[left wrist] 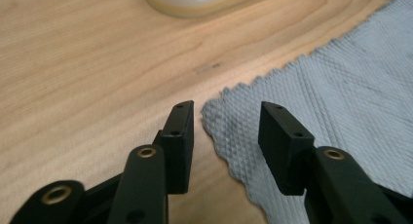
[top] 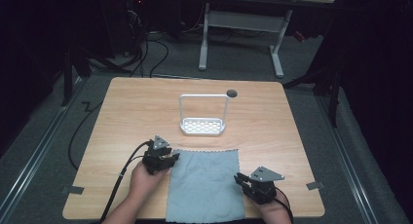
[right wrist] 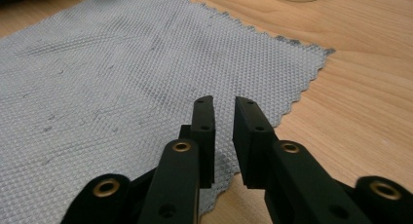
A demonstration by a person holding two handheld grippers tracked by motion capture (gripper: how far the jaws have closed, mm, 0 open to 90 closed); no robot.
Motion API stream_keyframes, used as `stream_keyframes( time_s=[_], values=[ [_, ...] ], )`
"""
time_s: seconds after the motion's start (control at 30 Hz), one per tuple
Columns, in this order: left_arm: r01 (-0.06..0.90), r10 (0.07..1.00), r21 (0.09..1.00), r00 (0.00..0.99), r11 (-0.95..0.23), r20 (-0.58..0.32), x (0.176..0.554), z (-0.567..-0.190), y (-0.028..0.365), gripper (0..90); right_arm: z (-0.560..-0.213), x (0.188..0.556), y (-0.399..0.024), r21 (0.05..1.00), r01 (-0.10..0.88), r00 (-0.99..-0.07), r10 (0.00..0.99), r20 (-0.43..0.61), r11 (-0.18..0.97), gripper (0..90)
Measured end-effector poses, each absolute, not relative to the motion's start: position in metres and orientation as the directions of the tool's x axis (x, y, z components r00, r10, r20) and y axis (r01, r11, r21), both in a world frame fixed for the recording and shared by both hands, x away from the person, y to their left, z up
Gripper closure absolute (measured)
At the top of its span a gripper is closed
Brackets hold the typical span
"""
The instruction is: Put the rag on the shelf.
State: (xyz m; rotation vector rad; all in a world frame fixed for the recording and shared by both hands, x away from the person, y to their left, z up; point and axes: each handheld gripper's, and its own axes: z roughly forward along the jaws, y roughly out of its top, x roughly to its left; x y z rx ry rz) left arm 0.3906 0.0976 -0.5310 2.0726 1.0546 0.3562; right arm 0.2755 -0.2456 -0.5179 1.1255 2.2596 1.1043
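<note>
A grey waffle-weave cloth (top: 204,185) lies flat on the wooden table (top: 131,112), near its front edge. My left gripper (top: 169,159) sits at the cloth's far left corner. In the left gripper view the left gripper (left wrist: 226,109) has its jaws wide apart, and the cloth (left wrist: 341,97) corner lies between them untouched. My right gripper (top: 239,178) rests at the cloth's right edge. The right gripper view shows the right gripper (right wrist: 224,101) with a narrow gap between its jaws, low over the cloth (right wrist: 122,78) edge, gripping nothing.
A white perforated tray with a tall wire hoop (top: 202,126) stands at the table's middle, beyond the cloth. A small dark round object (top: 232,93) lies behind it. Bits of grey tape (top: 315,185) mark the front corners. A white-legged desk (top: 241,22) stands farther back.
</note>
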Motion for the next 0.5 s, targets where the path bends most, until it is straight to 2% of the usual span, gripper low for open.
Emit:
stream_keyframes(
  time_s=[0.17,0.3,0.5],
  values=[
    [0.539,0.774,0.752,0.63,-0.379,-0.061,0.386,-0.533,0.095,72.2,-0.52,0.278,-0.244,0.793,0.495,-0.597,0.802,0.011,0.356,70.6],
    [0.554,0.769,0.759,0.629,-0.342,-0.113,0.387,-0.535,0.098,87.0,-0.517,0.289,-0.242,0.805,0.504,-0.556,0.831,0.026,0.312,67.4],
    [0.579,0.758,0.753,0.629,-0.313,-0.169,0.39,-0.536,0.102,89.4,-0.514,0.326,-0.24,0.789,0.553,-0.478,0.878,0.038,0.267,61.7]
  ],
)
